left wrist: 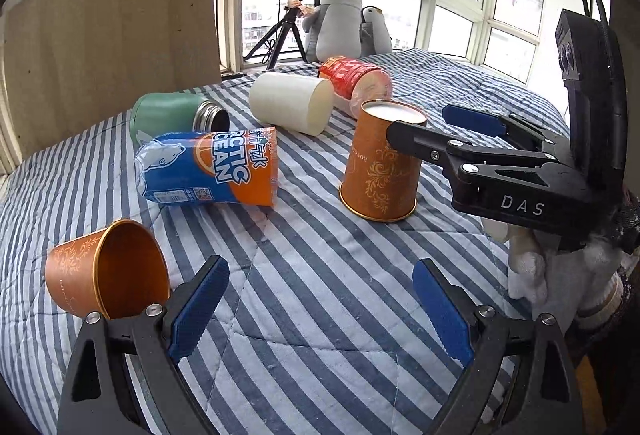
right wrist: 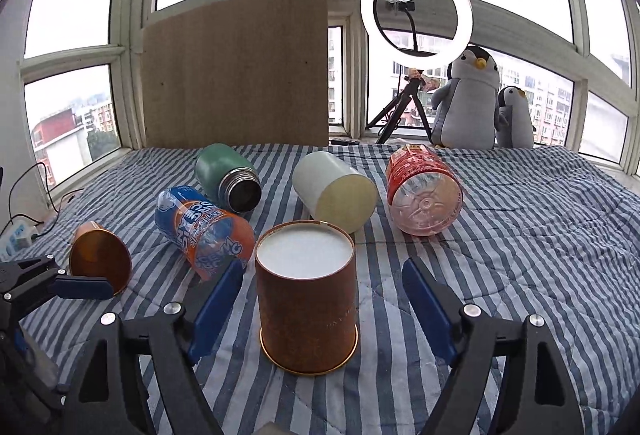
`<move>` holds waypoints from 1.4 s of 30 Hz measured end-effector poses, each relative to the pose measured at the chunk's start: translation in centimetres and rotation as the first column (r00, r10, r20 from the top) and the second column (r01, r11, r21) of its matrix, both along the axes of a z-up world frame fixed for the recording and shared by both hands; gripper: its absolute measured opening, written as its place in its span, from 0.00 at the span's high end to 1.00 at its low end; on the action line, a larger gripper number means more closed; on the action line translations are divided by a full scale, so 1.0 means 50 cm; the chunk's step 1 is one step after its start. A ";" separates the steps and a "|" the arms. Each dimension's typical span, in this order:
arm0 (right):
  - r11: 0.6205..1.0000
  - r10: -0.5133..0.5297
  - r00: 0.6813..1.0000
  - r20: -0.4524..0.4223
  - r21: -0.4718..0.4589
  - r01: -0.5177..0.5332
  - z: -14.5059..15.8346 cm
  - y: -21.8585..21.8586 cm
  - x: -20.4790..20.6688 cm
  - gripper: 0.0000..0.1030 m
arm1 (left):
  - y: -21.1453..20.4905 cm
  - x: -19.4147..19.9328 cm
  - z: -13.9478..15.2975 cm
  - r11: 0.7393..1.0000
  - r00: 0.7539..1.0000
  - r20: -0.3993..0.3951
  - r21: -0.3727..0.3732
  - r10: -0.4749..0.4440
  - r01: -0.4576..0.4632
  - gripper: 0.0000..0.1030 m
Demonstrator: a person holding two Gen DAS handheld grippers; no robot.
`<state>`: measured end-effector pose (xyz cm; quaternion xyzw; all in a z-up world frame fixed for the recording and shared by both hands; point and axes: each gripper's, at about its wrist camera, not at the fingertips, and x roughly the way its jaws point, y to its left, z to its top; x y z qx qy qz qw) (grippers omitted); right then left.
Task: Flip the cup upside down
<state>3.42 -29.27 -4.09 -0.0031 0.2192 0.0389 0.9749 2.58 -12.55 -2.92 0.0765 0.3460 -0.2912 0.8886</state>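
Meanwhile, right tongs wide, straddling upturned cup, seemingly untouched, left tongs wide, empty.

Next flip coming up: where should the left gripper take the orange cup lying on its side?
Grip the lying orange cup across its tapered side wall, coming from above. Its open mouth faces the left gripper, jaws open, and the quilt blocks the underside.

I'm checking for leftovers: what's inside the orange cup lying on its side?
The orange cup lies with its mouth open toward the left tool; the visible orange inner wall looks bare. Its bottom is in shadow, so I can't tell.
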 end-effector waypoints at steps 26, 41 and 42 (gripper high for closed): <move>0.996 -0.075 0.979 0.190 0.068 0.063 0.033 -0.126 -0.058 0.09 | -0.012 -0.036 0.071 0.951 0.875 0.382 -0.196 0.299 -0.239 0.01; 0.997 -0.070 0.965 0.251 0.057 0.057 0.026 -0.124 -0.064 0.09 | 0.003 -0.056 0.061 0.918 0.814 0.433 -0.263 0.387 -0.297 0.00; 0.997 -0.069 0.965 0.252 0.058 0.056 0.026 -0.125 -0.064 0.09 | 0.005 -0.056 0.062 0.917 0.813 0.433 -0.265 0.390 -0.299 0.01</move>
